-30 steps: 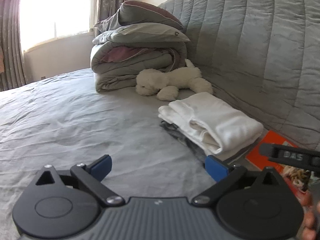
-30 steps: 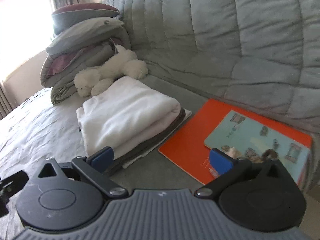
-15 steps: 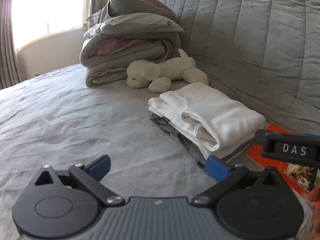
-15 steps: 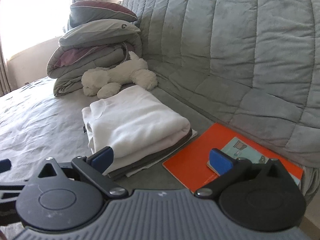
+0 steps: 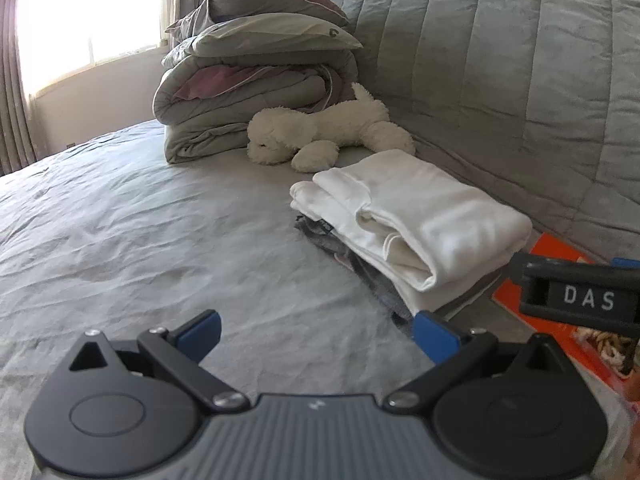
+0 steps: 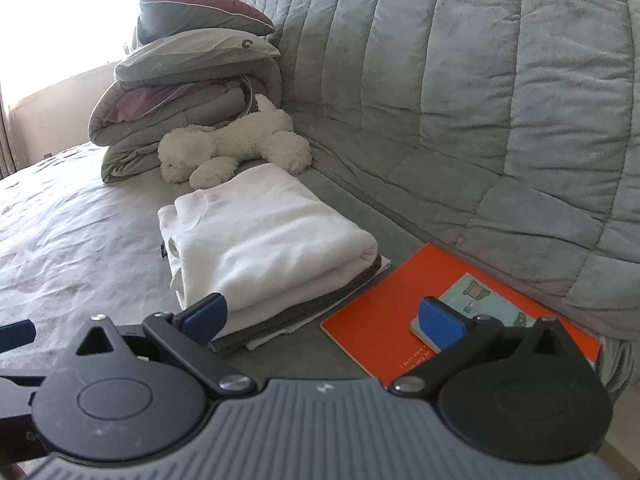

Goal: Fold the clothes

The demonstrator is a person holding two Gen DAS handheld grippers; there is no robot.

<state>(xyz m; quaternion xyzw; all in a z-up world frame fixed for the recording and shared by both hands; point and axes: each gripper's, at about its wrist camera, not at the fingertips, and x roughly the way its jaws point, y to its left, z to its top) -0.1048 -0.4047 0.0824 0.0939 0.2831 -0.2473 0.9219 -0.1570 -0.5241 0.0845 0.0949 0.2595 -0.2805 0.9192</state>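
Note:
A folded white garment [image 5: 420, 220] [image 6: 264, 248] lies on top of folded grey clothes [image 5: 344, 256] [image 6: 296, 316] on the grey bed, close to the padded headboard. My left gripper [image 5: 318, 334] hovers open over the bedsheet in front of the stack, holding nothing. Over the near edge of the stack my right gripper [image 6: 324, 318] is open too, nothing between its blue fingertips [image 6: 204, 314]. Part of the right gripper shows in the left wrist view as a black bar marked DAS [image 5: 580, 300].
A white plush dog [image 5: 324, 132] [image 6: 232, 150] lies behind the stack, beside piled grey duvets and pillows [image 5: 256, 76] [image 6: 184, 80]. An orange book [image 6: 404, 320] [image 5: 556, 252] with a pale card on it rests right of the clothes. The quilted headboard [image 6: 460, 80] rises at right.
Both grippers have drawn back and risen slightly from the stack; the view has widened and swung. Both stay open; the clothes have not moved.

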